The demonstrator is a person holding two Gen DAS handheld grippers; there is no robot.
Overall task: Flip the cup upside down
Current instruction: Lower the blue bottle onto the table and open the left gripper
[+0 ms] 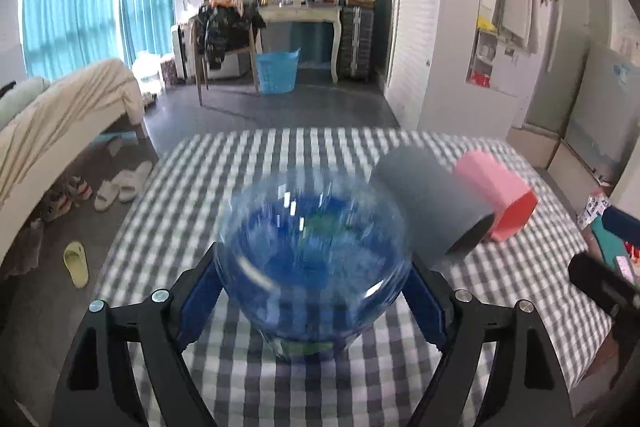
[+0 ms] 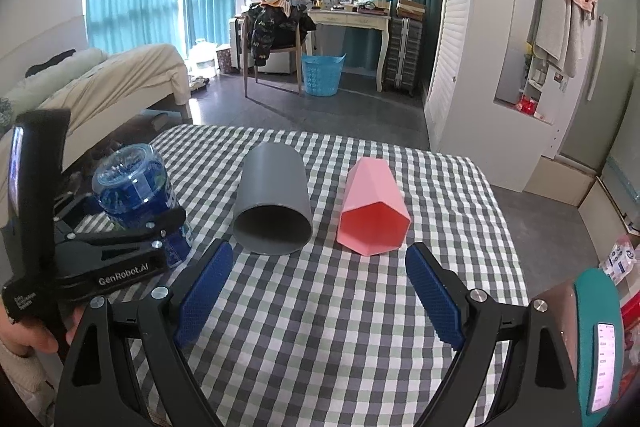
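Note:
My left gripper [image 1: 312,291] is shut on a clear blue cup [image 1: 312,263] and holds it just above the checked tablecloth [image 1: 320,387], base turned up and away. The right wrist view shows the same blue cup [image 2: 132,183] in the left gripper [image 2: 132,227] at the table's left side. A grey cup [image 2: 272,207] and a pink faceted cup [image 2: 374,211] lie on their sides mid-table, mouths toward me. My right gripper [image 2: 316,291] is open and empty, in front of them, touching nothing.
The checked table [image 2: 320,347] ends at a far edge beyond the cups. A teal phone [image 2: 600,339] sits at the right edge. A bed, slippers, a chair, a blue basket [image 2: 322,75] and a dressing table stand on the floor behind.

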